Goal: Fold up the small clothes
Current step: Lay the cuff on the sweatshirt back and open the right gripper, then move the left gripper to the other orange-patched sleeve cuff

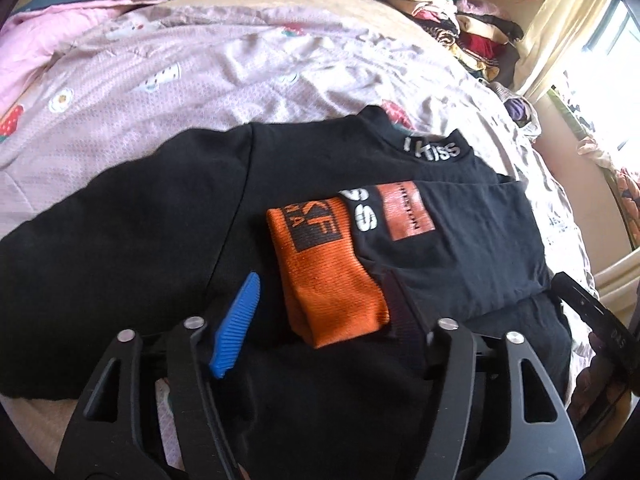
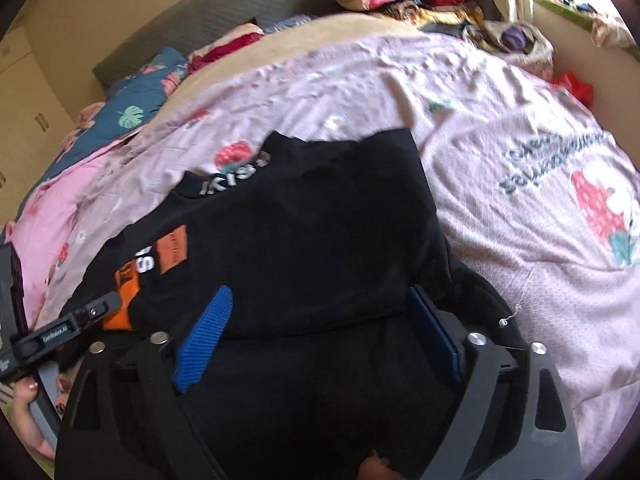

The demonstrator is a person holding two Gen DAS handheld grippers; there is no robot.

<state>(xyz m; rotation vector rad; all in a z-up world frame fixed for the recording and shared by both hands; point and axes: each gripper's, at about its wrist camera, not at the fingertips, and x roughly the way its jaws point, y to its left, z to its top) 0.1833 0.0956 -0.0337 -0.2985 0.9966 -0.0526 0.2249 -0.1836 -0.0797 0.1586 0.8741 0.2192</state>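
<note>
A small black sweatshirt (image 1: 168,216) with a "KISS" collar (image 1: 434,148) lies on the bed, one sleeve with an orange cuff (image 1: 328,264) folded across its chest. My left gripper (image 1: 320,292) is open over the lower body, the orange cuff between its fingers. My right gripper (image 2: 320,320) is open over the garment's other side (image 2: 320,216), its blue fingers (image 2: 208,328) resting against a folded black layer. The left gripper's body (image 2: 64,328) shows at the left of the right wrist view.
The pink strawberry-print bedsheet (image 2: 520,168) spreads around the garment. A stack of folded clothes (image 1: 452,20) sits at the bed's far corner by the window. A blue floral pillow (image 2: 132,104) and pink quilt (image 1: 36,64) lie at the head.
</note>
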